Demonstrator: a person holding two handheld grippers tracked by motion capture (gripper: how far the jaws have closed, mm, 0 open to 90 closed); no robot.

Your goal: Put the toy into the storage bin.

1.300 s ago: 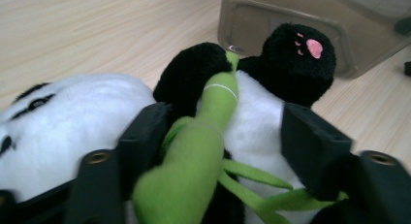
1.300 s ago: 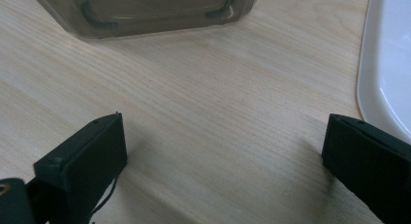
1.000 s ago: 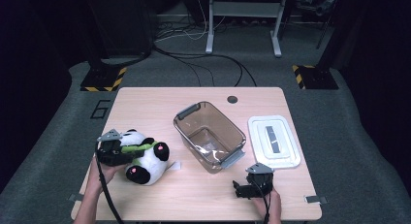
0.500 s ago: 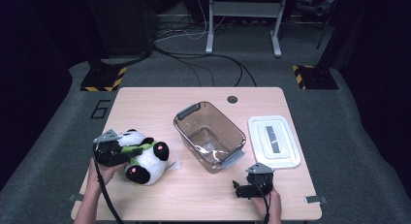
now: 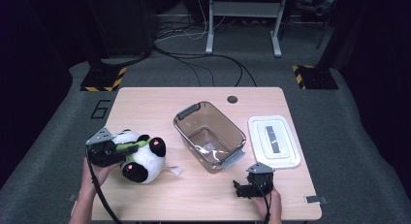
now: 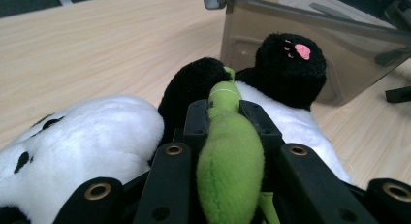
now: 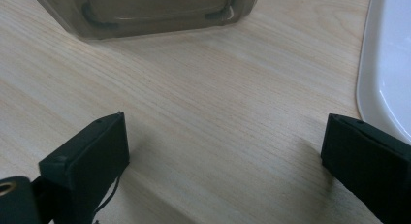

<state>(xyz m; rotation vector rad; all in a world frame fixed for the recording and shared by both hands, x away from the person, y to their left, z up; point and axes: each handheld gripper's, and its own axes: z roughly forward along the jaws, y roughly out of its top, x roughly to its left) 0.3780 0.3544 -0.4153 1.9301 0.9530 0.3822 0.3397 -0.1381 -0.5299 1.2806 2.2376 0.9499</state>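
plush panda (image 5: pixel 140 158) lies lengthwise across table, feet toward bin (image 5: pixel 209 135).

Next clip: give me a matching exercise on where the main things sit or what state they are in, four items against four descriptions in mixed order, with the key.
Things:
1. panda plush
2. clear bin
3. white lid
4. right gripper

Descriptions:
A. lies flat at the table's right side
B. jaws apart over bare wood
C. stands open and empty, mid-table
D. its green part pinched by the left gripper

Pairs: 1-D, 2-C, 3-A, 4-B
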